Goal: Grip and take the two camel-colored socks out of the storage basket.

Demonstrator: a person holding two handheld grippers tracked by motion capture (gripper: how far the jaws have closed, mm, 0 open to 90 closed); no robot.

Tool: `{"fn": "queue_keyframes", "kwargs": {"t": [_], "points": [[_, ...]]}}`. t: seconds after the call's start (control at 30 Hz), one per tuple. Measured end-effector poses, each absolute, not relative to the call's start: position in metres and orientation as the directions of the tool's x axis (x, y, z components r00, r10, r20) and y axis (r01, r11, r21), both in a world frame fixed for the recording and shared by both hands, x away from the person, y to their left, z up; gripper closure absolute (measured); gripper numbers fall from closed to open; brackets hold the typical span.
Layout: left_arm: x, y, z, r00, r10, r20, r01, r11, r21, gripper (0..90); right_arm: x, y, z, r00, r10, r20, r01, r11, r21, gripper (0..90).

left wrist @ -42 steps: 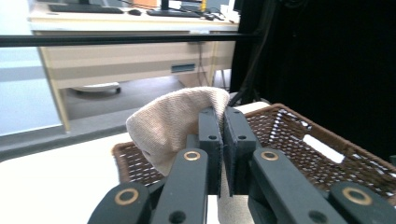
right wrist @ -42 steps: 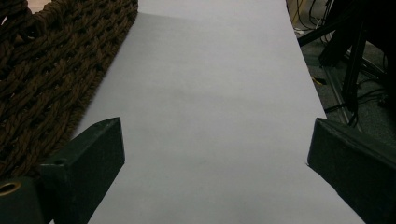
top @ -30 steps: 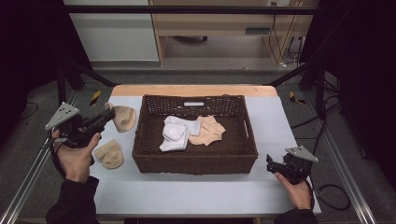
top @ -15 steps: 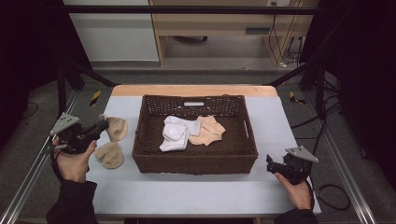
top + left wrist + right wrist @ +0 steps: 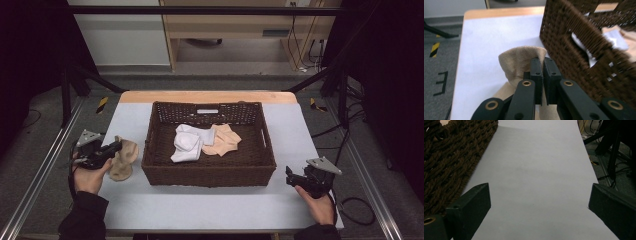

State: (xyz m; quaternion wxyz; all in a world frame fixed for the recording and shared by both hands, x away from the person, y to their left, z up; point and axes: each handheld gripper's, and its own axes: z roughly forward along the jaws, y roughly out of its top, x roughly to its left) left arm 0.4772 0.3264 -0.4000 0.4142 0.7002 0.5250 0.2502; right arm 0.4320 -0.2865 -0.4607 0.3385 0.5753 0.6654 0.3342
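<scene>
My left gripper (image 5: pixel 115 146) is shut on a beige sock (image 5: pixel 128 151) at the table's left side, just left of the brown wicker basket (image 5: pixel 210 171). In the left gripper view the jaws (image 5: pixel 543 67) pinch the beige sock (image 5: pixel 520 58) with the basket (image 5: pixel 584 47) close on the right. A second beige sock (image 5: pixel 120 173) lies right below the held one, touching it. Inside the basket lie a white sock (image 5: pixel 186 143) and a peach sock (image 5: pixel 226 140). My right gripper (image 5: pixel 291 175) rests open and empty near the table's front right; its jaws (image 5: pixel 539 195) stand wide apart over the bare table.
The white table (image 5: pixel 210 205) ends in a wooden strip at the back. Metal frame rails run along both sides on the floor. Cables lie on the floor to the right. The basket's right wall (image 5: pixel 446 157) is close to my right gripper.
My left gripper has carried the beige sock toward the front and down, onto the second beige sock by the basket. The right gripper has not moved.
</scene>
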Motion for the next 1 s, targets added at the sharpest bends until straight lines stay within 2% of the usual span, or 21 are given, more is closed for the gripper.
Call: {"fn": "queue_keyframes", "kwargs": {"t": [0.67,1.0], "points": [[0.486,0.323,-0.432,0.345,0.937,-0.059,0.599,-0.172,0.782,83.6,0.432,-0.287,-0.461,-0.111,0.992,-0.063,0.540,0.113,0.834,4.4],[0.482,0.324,-0.432,0.324,0.944,-0.056,0.587,-0.154,0.795,60.2,0.431,-0.286,-0.461,-0.113,0.992,-0.060,0.542,0.112,0.833,4.3]]}}
